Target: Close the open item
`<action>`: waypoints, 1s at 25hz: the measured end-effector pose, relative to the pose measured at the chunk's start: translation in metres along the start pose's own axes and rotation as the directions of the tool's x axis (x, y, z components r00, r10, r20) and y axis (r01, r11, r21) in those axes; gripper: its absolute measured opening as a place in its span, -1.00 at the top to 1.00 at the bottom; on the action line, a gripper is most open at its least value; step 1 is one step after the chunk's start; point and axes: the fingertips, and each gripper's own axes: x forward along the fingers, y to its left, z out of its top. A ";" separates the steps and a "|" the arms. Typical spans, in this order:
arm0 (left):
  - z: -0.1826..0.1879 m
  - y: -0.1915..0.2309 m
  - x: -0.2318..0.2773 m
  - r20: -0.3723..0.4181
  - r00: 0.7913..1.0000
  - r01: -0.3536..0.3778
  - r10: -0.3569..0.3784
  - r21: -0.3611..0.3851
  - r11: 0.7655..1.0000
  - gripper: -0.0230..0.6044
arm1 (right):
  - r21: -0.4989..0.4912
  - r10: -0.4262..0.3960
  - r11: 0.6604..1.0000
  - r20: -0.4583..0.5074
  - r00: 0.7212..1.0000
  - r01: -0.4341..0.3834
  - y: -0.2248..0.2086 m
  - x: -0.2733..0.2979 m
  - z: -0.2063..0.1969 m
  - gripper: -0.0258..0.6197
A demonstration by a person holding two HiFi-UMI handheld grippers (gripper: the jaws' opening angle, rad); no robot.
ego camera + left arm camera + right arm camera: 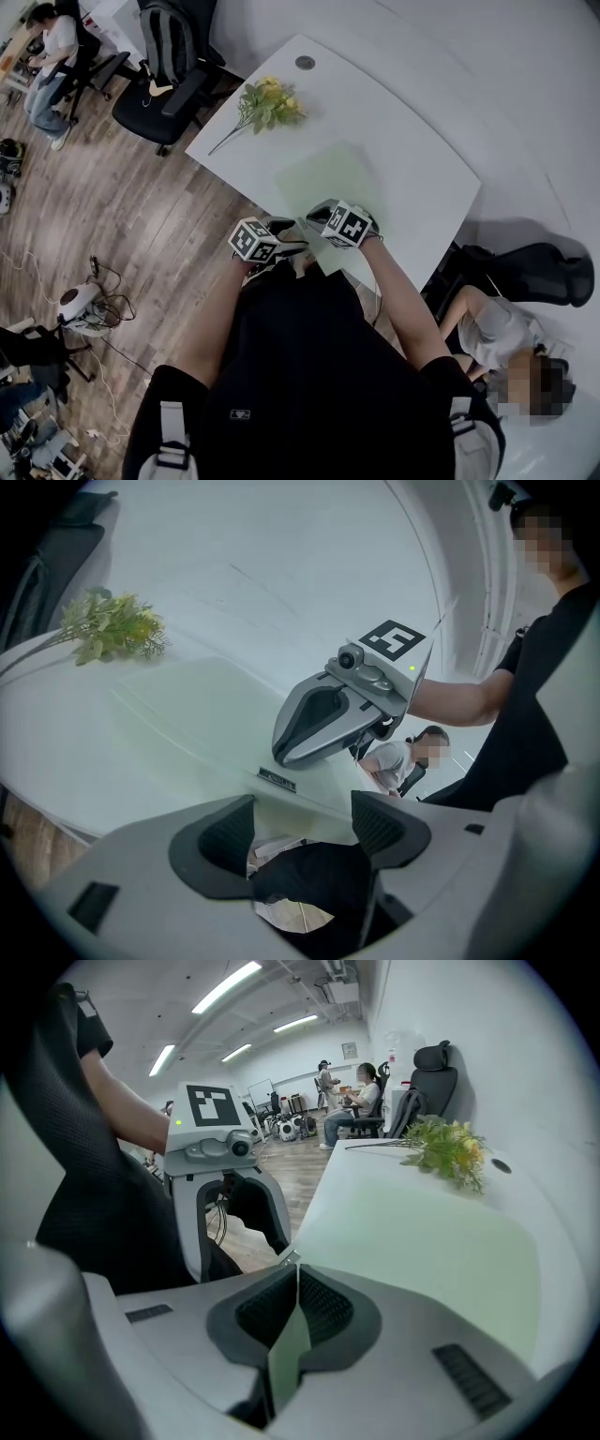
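A pale green translucent zip pouch [328, 178] lies flat on the white table [422, 141], its near edge at the table's front. My right gripper [295, 1274] is shut on that near edge, a thin green strip pinched between its pads. A small metal slider [289, 1258] shows just beyond the fingertips. My left gripper [305, 829] stands open at the same edge, beside the right gripper [328, 714]; the pouch [206, 714] rim with a small dark tab [278, 779] sits just ahead of its jaws. In the head view both grippers [281, 246] [319, 220] meet at the pouch's front edge.
A bunch of yellow flowers [267, 103] lies at the table's far side, next to a round grommet [305, 63]. Black office chairs [164, 70] stand beyond the table. A seated person [492, 328] is at the right, and cables [94, 300] lie on the wooden floor at the left.
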 end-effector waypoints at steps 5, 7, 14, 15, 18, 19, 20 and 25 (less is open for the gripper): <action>0.000 0.000 -0.003 0.013 1.000 -0.006 0.006 -0.013 1.000 -0.08 | 0.010 0.018 1.000 0.018 1.000 -0.018 0.001 -0.005 0.001 0.89; -0.003 0.002 -0.008 0.015 1.000 -0.018 0.019 -0.024 1.000 -0.08 | 0.014 0.019 1.000 0.027 0.999 -0.019 0.003 -0.007 0.000 0.89; -0.009 0.012 -0.033 0.073 0.994 -0.078 0.083 -0.069 0.995 0.04 | 0.077 0.010 0.997 0.124 0.992 -0.019 0.001 -0.024 0.003 0.89; -0.008 0.010 -0.036 0.090 0.992 -0.081 0.087 -0.071 0.994 0.11 | 0.084 0.002 0.996 0.141 0.990 -0.014 0.002 -0.027 0.002 0.89; -0.002 0.005 -0.043 0.133 0.986 -0.090 0.097 -0.061 0.994 0.35 | 0.104 -0.024 0.995 0.204 0.979 0.002 0.006 -0.038 0.000 0.89; 0.000 0.004 -0.045 0.145 0.984 -0.095 0.102 -0.053 0.994 0.44 | 0.112 -0.036 0.994 0.229 0.973 0.010 0.007 -0.043 0.000 0.89; 0.002 0.002 -0.048 0.156 0.982 -0.103 0.109 -0.042 0.994 0.55 | 0.121 -0.050 0.993 0.255 0.966 0.019 0.009 -0.047 0.001 0.89; 0.016 -0.001 -0.065 0.226 0.964 -0.139 0.138 -0.015 0.990 0.88 | 0.171 -0.125 0.983 0.337 0.933 0.069 0.015 -0.063 0.000 0.89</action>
